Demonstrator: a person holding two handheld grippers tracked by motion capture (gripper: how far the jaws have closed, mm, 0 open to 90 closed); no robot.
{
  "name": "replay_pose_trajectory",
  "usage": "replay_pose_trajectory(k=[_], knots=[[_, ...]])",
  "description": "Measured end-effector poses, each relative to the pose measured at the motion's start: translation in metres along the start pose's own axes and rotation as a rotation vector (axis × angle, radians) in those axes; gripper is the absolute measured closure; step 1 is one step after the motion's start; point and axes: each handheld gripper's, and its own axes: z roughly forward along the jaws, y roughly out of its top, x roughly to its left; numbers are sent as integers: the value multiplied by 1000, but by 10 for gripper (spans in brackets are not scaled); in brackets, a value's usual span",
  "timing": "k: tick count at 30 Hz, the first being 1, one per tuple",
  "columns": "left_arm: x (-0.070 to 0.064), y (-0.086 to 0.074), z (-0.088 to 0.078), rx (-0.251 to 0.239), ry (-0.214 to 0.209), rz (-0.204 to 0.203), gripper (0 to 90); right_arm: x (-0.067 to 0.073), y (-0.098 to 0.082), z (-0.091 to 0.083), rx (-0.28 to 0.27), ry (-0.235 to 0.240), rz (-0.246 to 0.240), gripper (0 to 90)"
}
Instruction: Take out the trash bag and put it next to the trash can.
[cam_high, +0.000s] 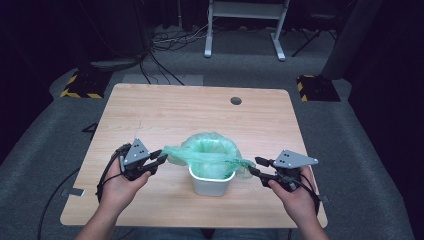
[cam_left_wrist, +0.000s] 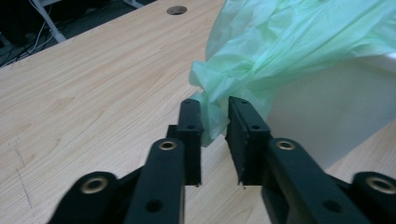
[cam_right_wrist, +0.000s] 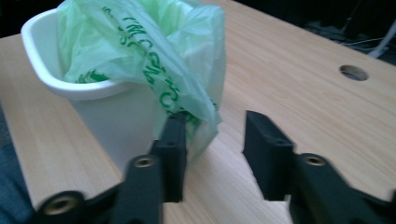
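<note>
Your left gripper sat nearest the lens, jaws a narrow gap apart with a corner of the green bag hanging between them; pads not clearly pressing it. Your right gripper stood wider open, the bag's edge brushing one jaw, nothing clamped. The bag was thin, crinkled, pale green with darker green print, lining the white bin and spilling over its rim on both sides. The bin stood near the front middle of the table. The bag's print was too creased to read, and the bin's inside was hidden.
</note>
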Motion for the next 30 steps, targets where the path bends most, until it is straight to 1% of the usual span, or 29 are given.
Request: replay_pose_trajectory(k=[2, 4, 6, 8, 9, 10, 11, 12, 13, 14, 15, 16, 19, 21, 23, 25, 26, 27, 30], knots=[[-2, 0, -2, -11, 10, 0, 587, 1, 0, -6, -6, -16, -2, 499], [-3, 1, -4, -14, 19, 8, 531, 2, -1, -13, -12, -31, 7, 437], [-5, 1, -5, -22, 33, 16, 438, 4, -1, -20, -23, -45, 9, 394], [-7, 2, -5, -35, 32, 28, 383, 8, -1, -28, -31, -56, 0, 398], [-9, 2, -5, -34, 27, 31, 374, 11, -1, -31, -33, -54, -8, 428], [-10, 2, -4, -32, 23, 34, 372, 15, -1, -33, -31, -43, -19, 511], [-12, 3, -3, -30, 23, 41, 374, 19, -1, -34, -20, -17, -28, 577], [-13, 4, -1, -27, 18, 43, 377, 24, -1, -34, -13, 11, -35, 613], [-14, 4, 1, -25, 20, 45, 379, 29, -1, -33, -5, 28, -47, 643], [-16, 5, 3, -24, 18, 40, 379, 33, -1, -30, 6, 40, -58, 641], [-16, 6, 5, -23, 23, 46, 381, 37, -1, -27, 16, 46, -71, 630], [-17, 6, 7, -22, 17, 38, 382, 40, -1, -23, 23, 49, -80, 617], [-17, 9, 15, -19, 11, 35, 387, 42, -4, -9, 38, 66, -72, 601], [-15, 9, 20, -14, 8, 31, 409, 42, -6, 0, 46, 76, -61, 597], [-15, 10, 26, -13, -1, 16, 443, 40, -8, 10, 55, 87, -55, 593], [-15, 9, 32, -9, 2, 17, 465, 37, -9, 19, 58, 94, -47, 568], [-15, 9, 34, -8, 4, 17, 483, 34, -10, 25, 57, 92, -39, 534], [-15, 8, 37, -8, 0, 13, 488, 30, -11, 30, 54, 80, -29, 497], [-17, 7, 42, -10, -13, 6, 532, 18, -11, 42, 44, 52, 5, 474]])
